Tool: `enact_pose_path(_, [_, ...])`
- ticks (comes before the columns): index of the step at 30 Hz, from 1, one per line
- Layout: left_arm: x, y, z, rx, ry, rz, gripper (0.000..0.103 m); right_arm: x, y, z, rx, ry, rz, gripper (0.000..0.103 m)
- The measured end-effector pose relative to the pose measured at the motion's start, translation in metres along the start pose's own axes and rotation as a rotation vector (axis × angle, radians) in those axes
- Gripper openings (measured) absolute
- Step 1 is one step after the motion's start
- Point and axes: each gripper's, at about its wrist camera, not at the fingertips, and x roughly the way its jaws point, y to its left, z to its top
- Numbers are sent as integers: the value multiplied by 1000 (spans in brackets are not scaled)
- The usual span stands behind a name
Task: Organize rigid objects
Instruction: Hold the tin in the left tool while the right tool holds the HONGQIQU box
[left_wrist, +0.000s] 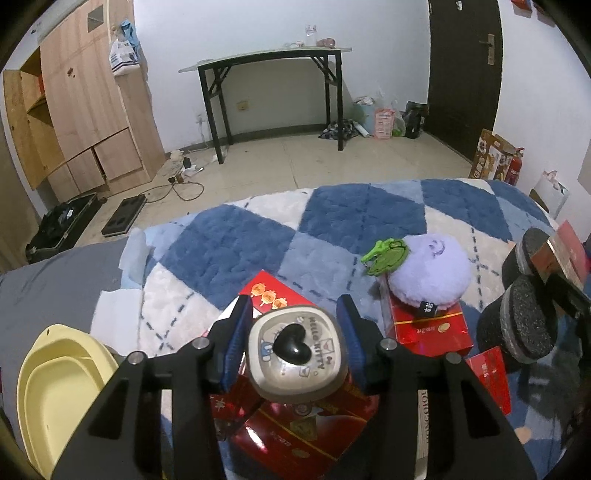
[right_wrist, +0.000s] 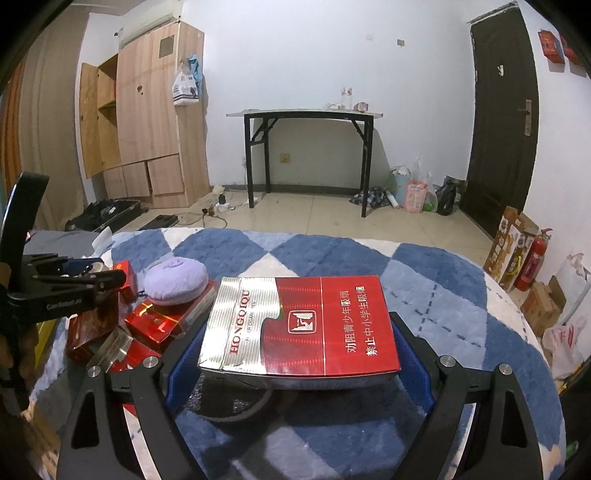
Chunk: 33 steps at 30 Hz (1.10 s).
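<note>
HONGQIQU carton (right_wrist: 299, 325) pinched by right tongs (right_wrist: 299, 369); left tongs (left_wrist: 295, 332) clasp Hello Kitty container (left_wrist: 299, 350).

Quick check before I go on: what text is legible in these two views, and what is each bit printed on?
"HELLO KITTY": lid of the container between the left gripper fingers.
"HONGQIQU": red and silver carton in the right gripper.
"劝阻青少年吸烟" and "禁止中小学生吸烟": same carton.
"GenRobot.AI": left gripper's body, in the right wrist view.
Print on the other red boxes: too blurred.
</note>
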Motion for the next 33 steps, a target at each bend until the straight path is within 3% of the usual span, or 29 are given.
enact_pose_path(33, [-4,-9,1,17,-21,-22,49,-1,5,-5,-9,-13,11,89])
